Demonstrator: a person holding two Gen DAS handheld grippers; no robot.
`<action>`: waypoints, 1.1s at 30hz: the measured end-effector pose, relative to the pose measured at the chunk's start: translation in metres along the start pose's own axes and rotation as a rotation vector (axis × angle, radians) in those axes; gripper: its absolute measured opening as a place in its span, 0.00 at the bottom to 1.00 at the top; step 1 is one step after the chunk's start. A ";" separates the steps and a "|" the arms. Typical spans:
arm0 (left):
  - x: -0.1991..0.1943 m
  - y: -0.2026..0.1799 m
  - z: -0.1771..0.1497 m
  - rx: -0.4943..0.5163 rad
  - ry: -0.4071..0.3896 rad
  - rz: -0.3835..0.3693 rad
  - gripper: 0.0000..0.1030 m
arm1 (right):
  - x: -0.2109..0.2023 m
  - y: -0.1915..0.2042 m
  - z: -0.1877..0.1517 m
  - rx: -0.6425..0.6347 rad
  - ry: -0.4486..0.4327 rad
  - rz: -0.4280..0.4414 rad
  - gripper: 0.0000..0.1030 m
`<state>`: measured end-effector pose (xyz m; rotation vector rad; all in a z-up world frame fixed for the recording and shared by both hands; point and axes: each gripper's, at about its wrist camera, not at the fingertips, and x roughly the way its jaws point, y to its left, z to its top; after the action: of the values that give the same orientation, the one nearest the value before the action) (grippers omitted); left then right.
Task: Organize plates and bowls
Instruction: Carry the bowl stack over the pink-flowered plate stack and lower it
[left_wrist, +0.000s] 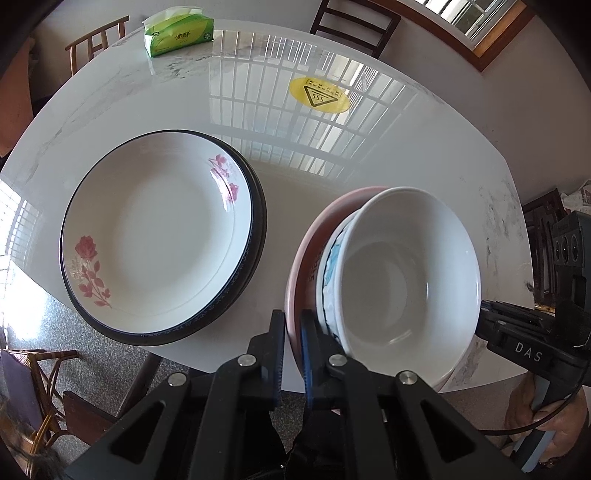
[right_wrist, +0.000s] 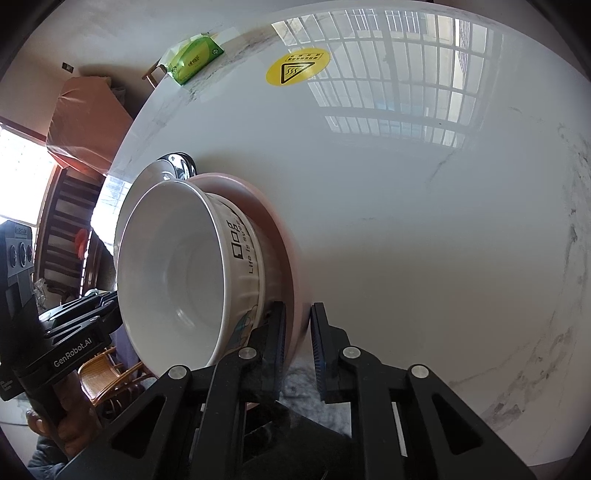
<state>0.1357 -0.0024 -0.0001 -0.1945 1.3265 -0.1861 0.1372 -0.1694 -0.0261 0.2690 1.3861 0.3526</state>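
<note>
A pink plate (left_wrist: 300, 273) carries a white bowl (left_wrist: 399, 273) with blue drawings and black lettering, near the table's front edge. My left gripper (left_wrist: 293, 321) is shut on the plate's near-left rim. In the right wrist view, my right gripper (right_wrist: 298, 314) is shut on the opposite rim of the pink plate (right_wrist: 275, 221), just beside the bowl (right_wrist: 177, 269). Each gripper shows in the other's view: the right gripper (left_wrist: 491, 321) and the left gripper (right_wrist: 107, 306). To the left lies a white rose-patterned plate (left_wrist: 159, 236) stacked on dark-rimmed plates. Whether the pink plate is off the table I cannot tell.
On the glossy white marble table (left_wrist: 369, 155) lie a green tissue pack (left_wrist: 179, 31) at the back left and a yellow warning sticker (left_wrist: 319, 95) mid-back. Wooden chairs (left_wrist: 354, 26) ring the table. A person's hand (left_wrist: 546, 417) holds the right gripper's handle.
</note>
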 end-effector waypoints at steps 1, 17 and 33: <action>-0.002 0.002 -0.002 0.000 -0.006 0.001 0.08 | -0.001 0.000 0.000 0.000 -0.003 0.002 0.15; -0.033 0.027 -0.003 -0.021 -0.080 0.017 0.08 | -0.012 0.020 0.009 -0.014 -0.029 0.044 0.15; -0.067 0.086 0.005 -0.110 -0.136 0.035 0.08 | -0.005 0.081 0.031 -0.093 -0.026 0.072 0.16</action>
<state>0.1270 0.0972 0.0426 -0.2718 1.2051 -0.0694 0.1604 -0.0962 0.0155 0.2470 1.3333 0.4706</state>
